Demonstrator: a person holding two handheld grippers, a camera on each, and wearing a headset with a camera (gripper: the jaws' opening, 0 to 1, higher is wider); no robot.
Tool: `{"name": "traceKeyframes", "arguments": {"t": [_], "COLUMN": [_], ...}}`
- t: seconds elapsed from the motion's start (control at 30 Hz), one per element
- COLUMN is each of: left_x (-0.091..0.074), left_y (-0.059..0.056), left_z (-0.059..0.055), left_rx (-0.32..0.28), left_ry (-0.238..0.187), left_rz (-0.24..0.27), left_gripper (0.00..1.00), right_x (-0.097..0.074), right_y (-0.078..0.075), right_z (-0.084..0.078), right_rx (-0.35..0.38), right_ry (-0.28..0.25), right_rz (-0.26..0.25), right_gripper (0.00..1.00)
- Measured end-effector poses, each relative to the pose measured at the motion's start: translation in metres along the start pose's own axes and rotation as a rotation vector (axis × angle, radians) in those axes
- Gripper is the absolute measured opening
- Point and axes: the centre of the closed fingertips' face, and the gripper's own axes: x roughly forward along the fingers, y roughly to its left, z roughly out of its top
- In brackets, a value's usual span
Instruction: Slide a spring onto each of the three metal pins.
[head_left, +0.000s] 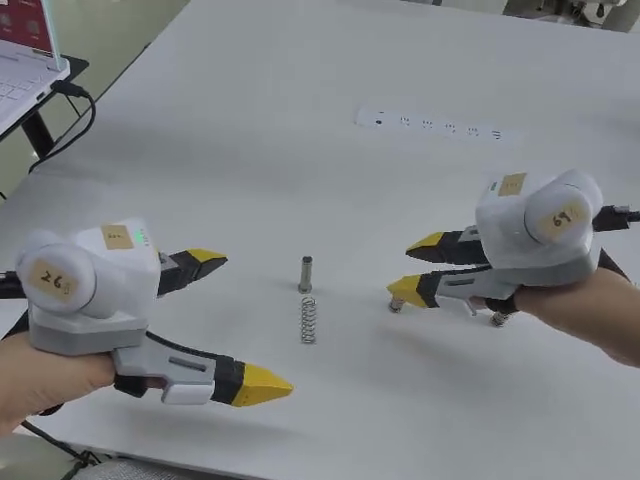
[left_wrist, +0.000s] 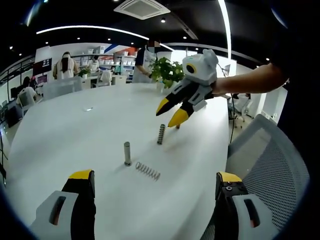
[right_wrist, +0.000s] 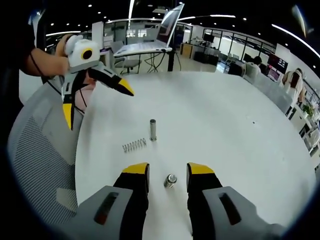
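Note:
A bare metal pin (head_left: 305, 273) stands upright at the middle of the white table, with a loose spring (head_left: 308, 320) lying flat just in front of it. My left gripper (head_left: 237, 320) hovers at the left, wide open and holding nothing. My right gripper (head_left: 413, 267) is open at the right. Under its lower tip stands a second pin (head_left: 397, 303); a third pin (head_left: 497, 318) sits beneath the hand. In the left gripper view the second pin (left_wrist: 161, 134) carries a spring. The right gripper view has that pin (right_wrist: 170, 180) between my own open jaws, untouched.
A white power strip (head_left: 440, 125) lies at the far side of the table. A laptop (head_left: 25, 50) with a black cable (head_left: 75, 100) sits at the far left. A mesh chair (left_wrist: 270, 165) stands by the table's edge. People stand far off in the office.

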Motion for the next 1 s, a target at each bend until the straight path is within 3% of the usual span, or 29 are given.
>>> {"name": "traceKeyframes", "arguments": {"t": [0.47, 1.0], "left_x": [0.003, 0.001], "left_y": [-0.004, -0.004], "left_z": [0.004, 0.005], "left_rx": [0.009, 0.003], "left_ry": [0.000, -0.005], "left_rz": [-0.014, -0.008], "left_gripper": [0.98, 0.98], "right_x": [-0.024, -0.037], "right_y": [0.006, 0.027], "right_z": [0.003, -0.022], "right_rx": [0.048, 0.097], "right_ry": [-0.045, -0.028], "right_rz": [-0.019, -0.015], "right_gripper": [0.28, 0.28]}}
